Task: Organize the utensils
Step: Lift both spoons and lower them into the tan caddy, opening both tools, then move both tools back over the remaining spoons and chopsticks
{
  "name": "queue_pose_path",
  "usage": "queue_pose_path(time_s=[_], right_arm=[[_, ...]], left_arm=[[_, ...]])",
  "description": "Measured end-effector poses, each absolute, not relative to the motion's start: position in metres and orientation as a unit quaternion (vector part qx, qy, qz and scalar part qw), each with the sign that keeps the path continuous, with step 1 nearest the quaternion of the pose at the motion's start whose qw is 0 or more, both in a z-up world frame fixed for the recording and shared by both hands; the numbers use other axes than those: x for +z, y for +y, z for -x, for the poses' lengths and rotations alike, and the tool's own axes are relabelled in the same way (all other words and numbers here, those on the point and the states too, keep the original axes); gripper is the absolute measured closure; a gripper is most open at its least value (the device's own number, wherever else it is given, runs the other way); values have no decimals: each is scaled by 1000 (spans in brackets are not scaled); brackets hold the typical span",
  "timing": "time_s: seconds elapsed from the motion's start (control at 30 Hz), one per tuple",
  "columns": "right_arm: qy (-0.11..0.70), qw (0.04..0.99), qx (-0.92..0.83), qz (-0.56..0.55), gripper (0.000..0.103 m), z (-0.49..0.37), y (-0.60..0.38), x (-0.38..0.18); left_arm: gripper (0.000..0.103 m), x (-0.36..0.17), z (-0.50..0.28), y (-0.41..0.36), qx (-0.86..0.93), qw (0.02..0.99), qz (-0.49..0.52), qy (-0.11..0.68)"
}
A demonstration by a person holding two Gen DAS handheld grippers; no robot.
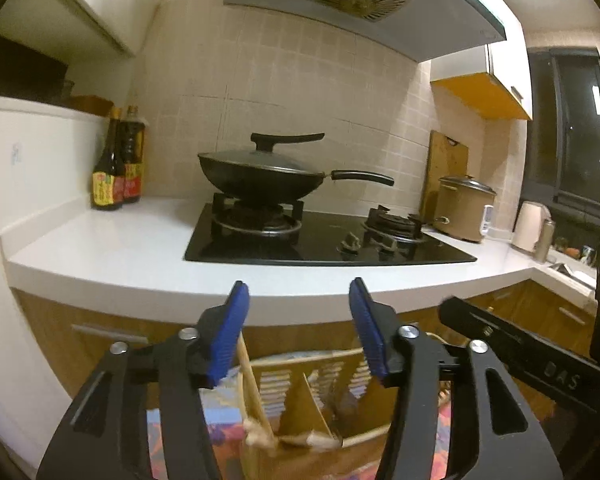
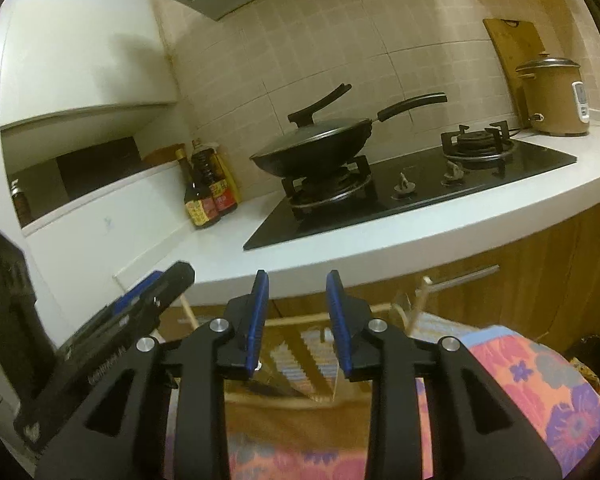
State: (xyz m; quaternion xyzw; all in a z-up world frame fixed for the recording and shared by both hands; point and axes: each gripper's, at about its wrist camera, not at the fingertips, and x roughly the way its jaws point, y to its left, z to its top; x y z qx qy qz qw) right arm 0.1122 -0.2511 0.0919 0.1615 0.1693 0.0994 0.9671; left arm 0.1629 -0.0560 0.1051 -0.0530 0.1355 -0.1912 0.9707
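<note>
A light wooden utensil rack (image 1: 300,400) with slotted compartments stands on a floral cloth (image 1: 224,436) low in the left wrist view, just below my left gripper (image 1: 298,292). Thin wooden sticks (image 1: 254,388) lean in the rack. The left gripper is open and empty. My right gripper (image 2: 296,284) is open and empty, held above the same rack (image 2: 300,364) and the floral cloth (image 2: 540,380). Each gripper shows at the edge of the other's view, the right one in the left wrist view (image 1: 512,344) and the left one in the right wrist view (image 2: 140,312).
A white counter (image 1: 100,248) carries a black gas hob (image 1: 324,240) with a lidded wok (image 1: 260,176). Two sauce bottles (image 1: 118,160) stand at the left, a slow cooker (image 1: 464,208) and cutting board (image 1: 446,164) at the right. Wooden cabinets (image 1: 60,332) sit below.
</note>
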Motion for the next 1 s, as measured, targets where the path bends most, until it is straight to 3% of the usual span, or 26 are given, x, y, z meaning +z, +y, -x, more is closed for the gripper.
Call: queue_pose_path(time_s=[0.5, 0.9, 1.0], right_arm=[[255, 954, 91, -131, 76, -32, -242, 71], [411, 895, 99, -141, 77, 12, -225, -14], [436, 882, 107, -142, 77, 20, -218, -34]], left_arm=[[41, 100, -90, -18, -228, 953, 75, 183], [43, 16, -27, -12, -255, 909, 86, 319], [48, -12, -18, -13, -272, 884, 114, 363]])
